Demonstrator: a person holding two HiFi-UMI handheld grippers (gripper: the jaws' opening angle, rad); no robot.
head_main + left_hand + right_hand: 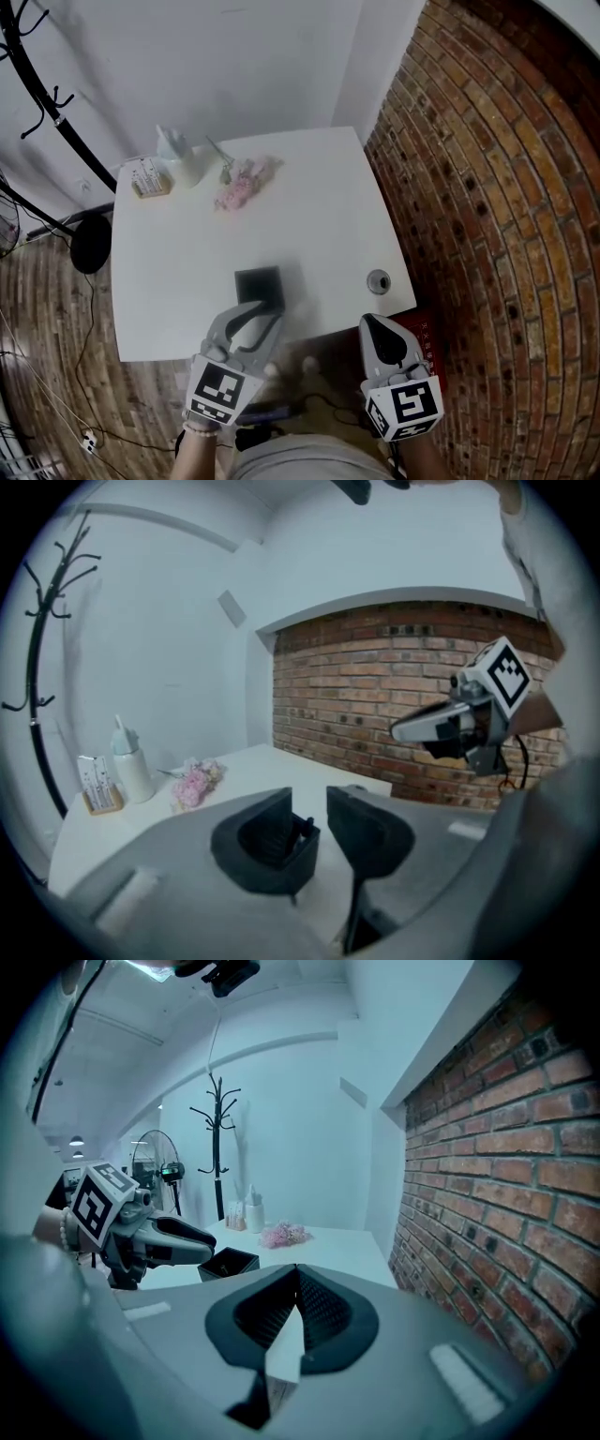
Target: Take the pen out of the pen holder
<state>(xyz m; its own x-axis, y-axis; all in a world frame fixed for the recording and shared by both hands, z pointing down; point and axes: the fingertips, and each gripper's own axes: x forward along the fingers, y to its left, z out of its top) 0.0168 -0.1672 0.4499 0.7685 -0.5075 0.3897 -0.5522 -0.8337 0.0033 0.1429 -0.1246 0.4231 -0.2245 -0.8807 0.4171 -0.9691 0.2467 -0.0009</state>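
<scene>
Reaching in: the left gripper, fingers spread wide, sits just before the pen holder (right gripper pinched together, empty), and should next straddle the pen and squeeze.

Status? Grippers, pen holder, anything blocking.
Left gripper open, by pen holder; pen inside unclear. Right gripper shut, empty, near table corner. Flowers far back, nothing blocking.
</scene>
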